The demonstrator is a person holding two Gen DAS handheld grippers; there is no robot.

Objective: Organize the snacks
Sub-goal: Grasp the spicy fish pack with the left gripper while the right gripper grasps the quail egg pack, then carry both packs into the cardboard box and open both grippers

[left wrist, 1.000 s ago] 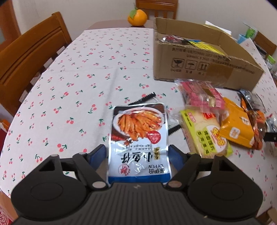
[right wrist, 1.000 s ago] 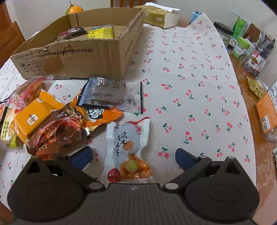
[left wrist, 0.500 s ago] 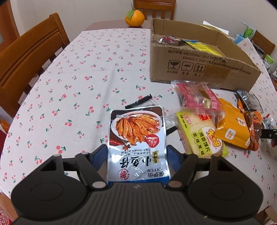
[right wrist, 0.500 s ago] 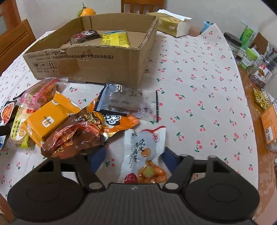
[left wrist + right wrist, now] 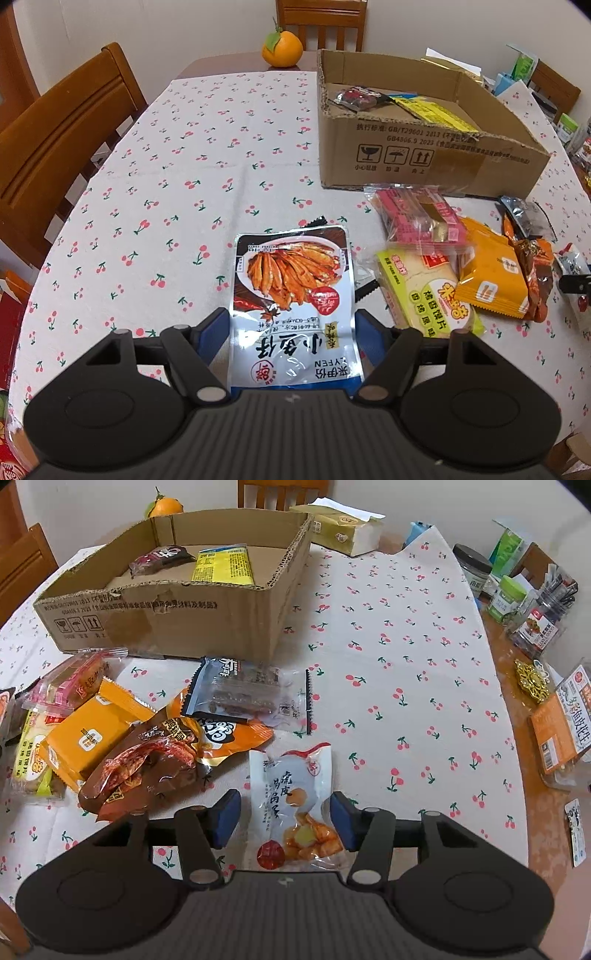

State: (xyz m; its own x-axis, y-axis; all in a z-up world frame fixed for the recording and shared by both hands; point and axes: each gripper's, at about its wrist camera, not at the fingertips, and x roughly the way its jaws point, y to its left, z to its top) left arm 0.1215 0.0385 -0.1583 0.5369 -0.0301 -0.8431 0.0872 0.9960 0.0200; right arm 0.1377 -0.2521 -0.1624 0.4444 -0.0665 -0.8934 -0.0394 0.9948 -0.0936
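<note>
**Both grippers at flat pouches on the cherry cloth**

The cloth is pale, woven and dotted with red cherries; on it lies a shallow box of brown corrugated card with torn, ragged edges, two packets inside it; crinkled foil and clear plastic packets lie heaped in front of it.

The left gripper pinches the fish pouch by its sides, blue pads against both edges; the pouch is a glossy, flat rectangle, silver and blue, printed with orange fried fish, lying left of the heap.

The right gripper is closing around the white pouch; its right pad meets the edge, the left pad stands apart; this pouch is soft, translucent and wrinkled, orange lumps showing at the near end, just right of the brown packet.
</note>
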